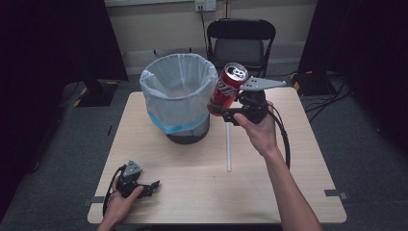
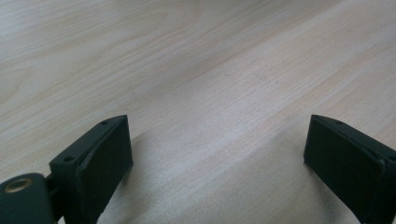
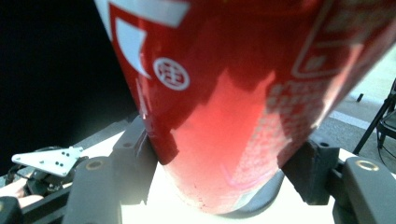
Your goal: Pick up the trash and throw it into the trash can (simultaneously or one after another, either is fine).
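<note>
Right gripper (image 1: pixel 222 109): clamped on the red can (image 1: pixel 226 88) near its base, one jaw on each side of the body; held in the air just beside the bin's right rim, above the table (image 1: pixel 269 192)
Red can: tilted, silver top leaning up and away from the bin (image 1: pixel 179 98); lifted off the table; in the right gripper view its red wall (image 3: pixel 224 116) sits between the two black jaws
Bin: white-lined, standing on the far left part of the table; the can is outside it, close to its rim
Left gripper (image 1: pixel 153 185): jaws apart with nothing between them; resting low on the table, well in front of the bin toward the person; in its own view bare wood lies between the jaws (image 2: pixel 219 163)
White straw (image 1: pixel 228 149): lying flat on the table, just right of the bin, below the raised can
Chair (image 1: pixel 240 41): behind the bin, past the table's far edge
</note>
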Demonstrator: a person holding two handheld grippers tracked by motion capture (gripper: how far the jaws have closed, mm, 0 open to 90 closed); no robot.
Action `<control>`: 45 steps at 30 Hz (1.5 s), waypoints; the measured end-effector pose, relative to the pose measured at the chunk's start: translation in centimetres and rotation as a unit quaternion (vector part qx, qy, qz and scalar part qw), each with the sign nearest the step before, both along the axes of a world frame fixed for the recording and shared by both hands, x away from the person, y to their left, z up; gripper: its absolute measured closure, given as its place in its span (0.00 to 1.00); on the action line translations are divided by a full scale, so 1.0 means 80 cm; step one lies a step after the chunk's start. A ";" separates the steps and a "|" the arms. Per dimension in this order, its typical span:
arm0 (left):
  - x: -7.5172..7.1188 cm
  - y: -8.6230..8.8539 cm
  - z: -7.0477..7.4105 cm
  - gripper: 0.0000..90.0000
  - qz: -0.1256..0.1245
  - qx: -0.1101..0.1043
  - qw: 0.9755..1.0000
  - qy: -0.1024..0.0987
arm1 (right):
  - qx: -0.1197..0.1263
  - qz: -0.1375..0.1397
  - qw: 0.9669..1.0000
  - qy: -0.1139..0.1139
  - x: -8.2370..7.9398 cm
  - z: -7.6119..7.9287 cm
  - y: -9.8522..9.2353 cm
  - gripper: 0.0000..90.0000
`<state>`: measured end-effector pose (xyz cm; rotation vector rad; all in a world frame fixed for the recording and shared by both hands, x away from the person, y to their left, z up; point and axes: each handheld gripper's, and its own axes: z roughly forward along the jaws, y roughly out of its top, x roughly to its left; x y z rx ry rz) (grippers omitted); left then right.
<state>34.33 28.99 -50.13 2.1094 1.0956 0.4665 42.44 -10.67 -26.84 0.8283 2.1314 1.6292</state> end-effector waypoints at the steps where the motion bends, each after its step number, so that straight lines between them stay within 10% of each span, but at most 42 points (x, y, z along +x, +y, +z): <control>1: 0.000 0.000 0.000 0.08 0.000 0.000 1.000 0.000 | -0.001 -0.001 1.000 -0.003 0.001 0.003 0.000 0.38; 45: 0.000 0.000 0.000 0.08 0.000 0.000 1.000 0.000 | 0.019 0.005 1.000 -0.006 0.090 0.049 0.070 0.38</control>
